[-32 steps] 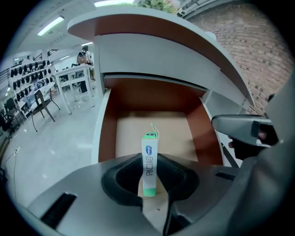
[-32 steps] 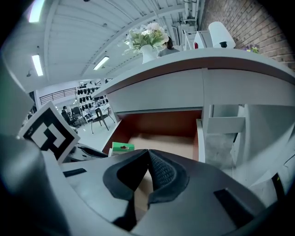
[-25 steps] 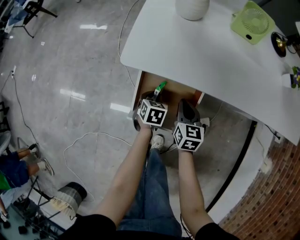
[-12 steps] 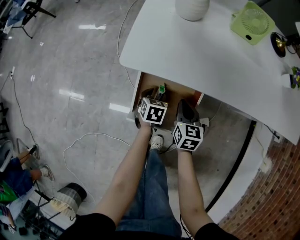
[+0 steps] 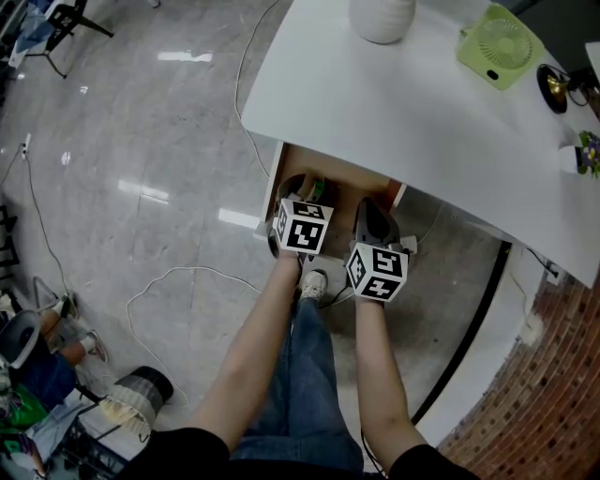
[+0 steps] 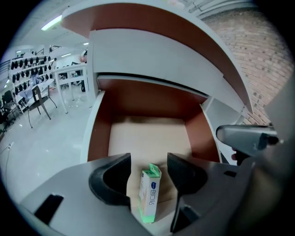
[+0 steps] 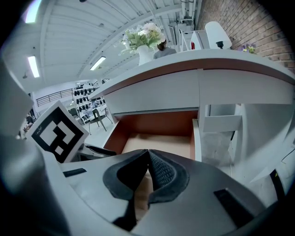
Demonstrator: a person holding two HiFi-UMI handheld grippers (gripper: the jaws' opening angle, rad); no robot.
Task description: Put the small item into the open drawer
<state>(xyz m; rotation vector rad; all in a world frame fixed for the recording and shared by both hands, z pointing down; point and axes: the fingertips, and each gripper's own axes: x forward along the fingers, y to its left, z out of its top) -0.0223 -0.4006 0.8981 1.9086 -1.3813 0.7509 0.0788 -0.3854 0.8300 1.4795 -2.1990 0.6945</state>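
A small white-and-green box [image 6: 150, 193] stands upright on the floor of the open wooden drawer [image 6: 152, 99]. It sits between the jaws of my left gripper [image 6: 148, 161], which are opening, with a gap showing on each side of it. In the head view, only a green sliver of the box [image 5: 318, 186] shows past the left marker cube [image 5: 302, 225], inside the drawer [image 5: 345, 192] under the white table. My right gripper [image 7: 147, 154] hovers over the drawer's front right, shut and holding nothing.
The white tabletop [image 5: 394, 103] overhangs the back of the drawer and carries a white vase [image 5: 382, 17] and a green fan [image 5: 497, 45]. Cables [image 5: 159, 281] trail over the grey floor at left. A brick wall [image 5: 553, 394] rises at right.
The box, held higher and tilted above the drawer a second ago, has come down onto the drawer floor. The left gripper has shifted slightly toward the drawer. The right gripper has stayed put.
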